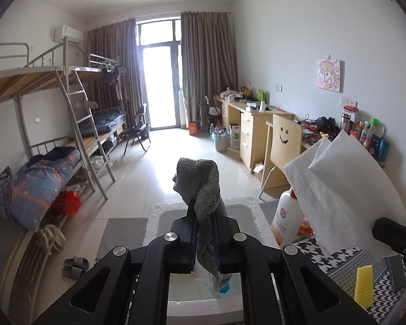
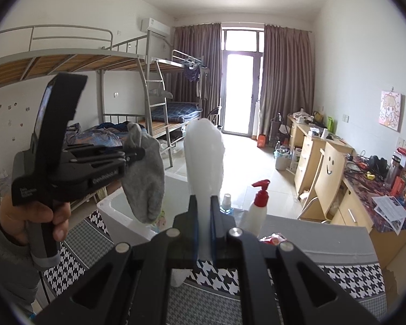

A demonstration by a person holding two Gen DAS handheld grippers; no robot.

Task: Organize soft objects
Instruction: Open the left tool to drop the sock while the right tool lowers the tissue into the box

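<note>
My left tongs (image 1: 205, 216) are clenched on the grey sock (image 1: 200, 181): it is pinched between the two pads, its bunched upper part standing up past the tips and its tail hanging down behind them, over the white foam box (image 1: 159, 216) that lies right under and ahead of the jaws. From my right-hand camera the same sock (image 2: 146, 178) droops from the left tongs (image 2: 139, 155), which my left hand (image 2: 35, 216) grips by the handle, up and to the left of my right tongs.

My right tongs (image 2: 203, 208) are squeezed tight on the white paper tissue (image 2: 204, 157), which rises straight up from between the pads. In the left camera that tissue (image 1: 346, 189) fans out wide, to the right of my left tongs and just beside the white pump bottle (image 1: 287, 216).

That bottle with its red pump (image 2: 258, 205) stands just right of the right tongs' tips on the houndstooth cloth (image 2: 346, 276); its orange label carries print too small for me to read. A yellow sponge (image 1: 364, 284) lies on the cloth low to the right of my left tongs.

White lettering runs along the side of the left tongs, but it is too blurred to make out. A wooden chair (image 1: 281, 146) ahead and to the right has a smiling face cut in its back.
</note>
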